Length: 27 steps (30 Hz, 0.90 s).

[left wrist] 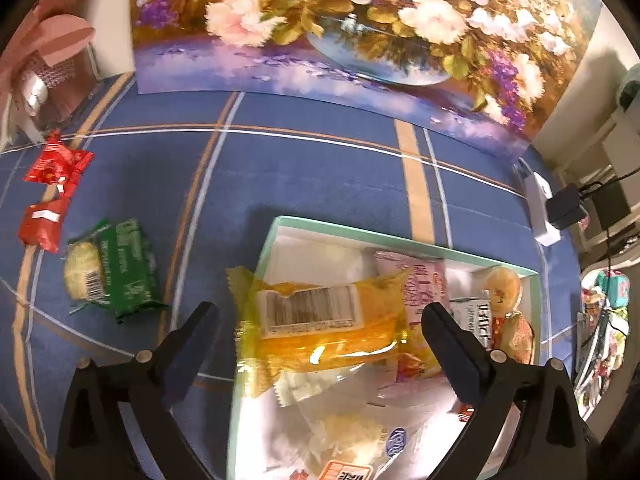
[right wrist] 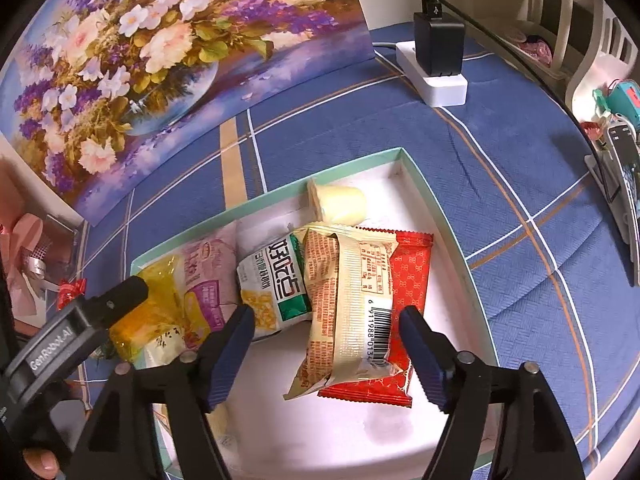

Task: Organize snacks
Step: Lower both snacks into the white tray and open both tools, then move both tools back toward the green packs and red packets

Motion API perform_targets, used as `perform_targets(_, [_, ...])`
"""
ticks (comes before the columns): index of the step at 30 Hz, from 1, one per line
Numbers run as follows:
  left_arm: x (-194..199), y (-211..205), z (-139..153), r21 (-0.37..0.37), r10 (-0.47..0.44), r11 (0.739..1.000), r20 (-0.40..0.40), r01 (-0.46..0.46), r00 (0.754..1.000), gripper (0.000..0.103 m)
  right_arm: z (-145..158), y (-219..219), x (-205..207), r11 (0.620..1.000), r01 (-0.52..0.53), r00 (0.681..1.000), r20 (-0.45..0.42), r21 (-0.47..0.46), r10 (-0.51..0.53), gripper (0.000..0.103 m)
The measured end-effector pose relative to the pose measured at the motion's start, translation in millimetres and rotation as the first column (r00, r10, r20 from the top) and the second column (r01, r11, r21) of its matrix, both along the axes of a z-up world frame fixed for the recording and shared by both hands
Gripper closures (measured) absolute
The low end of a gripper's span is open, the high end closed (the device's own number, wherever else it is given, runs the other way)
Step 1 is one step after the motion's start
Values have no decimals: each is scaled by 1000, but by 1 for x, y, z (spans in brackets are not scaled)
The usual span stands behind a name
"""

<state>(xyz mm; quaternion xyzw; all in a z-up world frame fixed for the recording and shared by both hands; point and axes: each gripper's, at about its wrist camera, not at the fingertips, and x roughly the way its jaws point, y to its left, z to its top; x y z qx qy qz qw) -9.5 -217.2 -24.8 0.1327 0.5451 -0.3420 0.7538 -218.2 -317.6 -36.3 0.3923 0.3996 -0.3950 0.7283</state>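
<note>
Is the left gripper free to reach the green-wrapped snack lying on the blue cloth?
Probably yes. The left gripper is open over the mint-rimmed box; the green snack packet lies to its left with bare blue tablecloth between them.

A floral painting (right wrist: 152,52) is leaning across the upper left of the right wrist frame. A black charger (right wrist: 438,42) is sitting plugged into a white power strip (right wrist: 436,82) at upper right, on the blue plaid cloth (right wrist: 520,160).

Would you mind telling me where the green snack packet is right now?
In the left wrist view, the green packet lies on the blue cloth at the left, outside the box, just below two red packets.
</note>
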Motion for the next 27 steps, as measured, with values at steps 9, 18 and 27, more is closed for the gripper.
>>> perform_targets(9, [7, 15, 14, 51, 60, 997, 45, -62, 997, 2, 0, -1, 0, 1000, 1, 1000, 3, -4, -1, 5])
perform_targets(18, [8, 20, 17, 95, 79, 992, 103, -89, 992, 2, 0, -2, -2, 1000, 16, 1000, 17, -20, -16, 0])
perform_targets(27, [8, 31, 23, 129, 87, 986, 148, -107, 985, 2, 8, 0, -2, 999, 11, 1000, 28, -37, -10, 0])
